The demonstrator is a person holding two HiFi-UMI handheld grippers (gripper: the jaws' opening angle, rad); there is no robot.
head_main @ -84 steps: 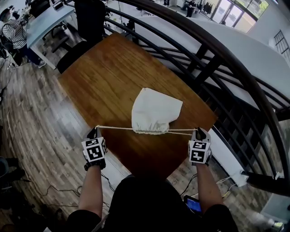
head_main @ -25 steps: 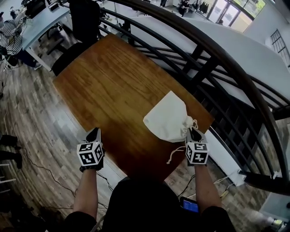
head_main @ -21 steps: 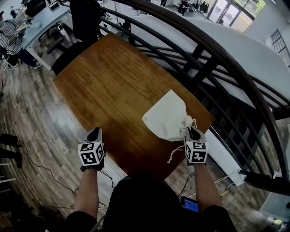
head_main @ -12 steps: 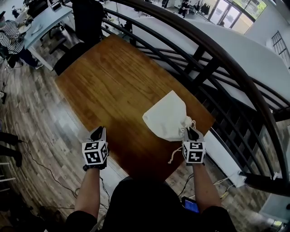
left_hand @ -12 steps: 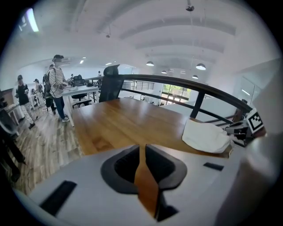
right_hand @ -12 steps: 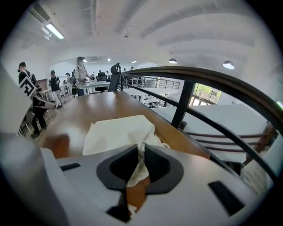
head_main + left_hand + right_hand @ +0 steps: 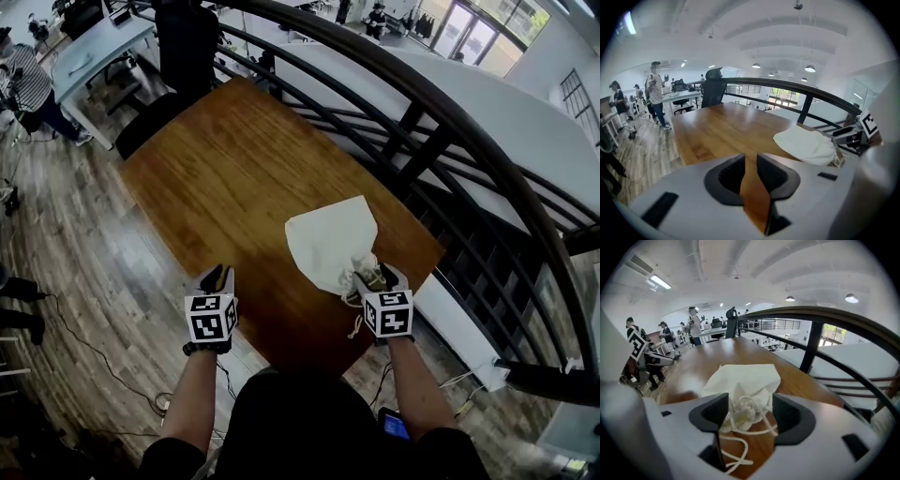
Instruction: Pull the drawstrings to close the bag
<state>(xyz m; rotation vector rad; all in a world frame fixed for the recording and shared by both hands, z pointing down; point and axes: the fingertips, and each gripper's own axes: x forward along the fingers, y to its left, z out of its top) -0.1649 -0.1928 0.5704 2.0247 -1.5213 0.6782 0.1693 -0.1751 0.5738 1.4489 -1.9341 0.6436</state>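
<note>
The tabletop (image 7: 234, 169) is warm brown wood with a fine straight grain, smooth and varnished enough to carry a soft sheen and pale patches of glare. On it, the bag (image 7: 323, 234) is off-white woven cloth, matt and soft, lightly creased across its body and crumpled into tight folds at the gathered neck, where the drawstrings (image 7: 742, 412) are pale twisted cord, matt and rough-looking. The floor (image 7: 84, 244) is grey-brown wood-look planking with streaky grain and a dull shine, and the railing (image 7: 450, 103) is dark, smooth and faintly glossy.
</note>
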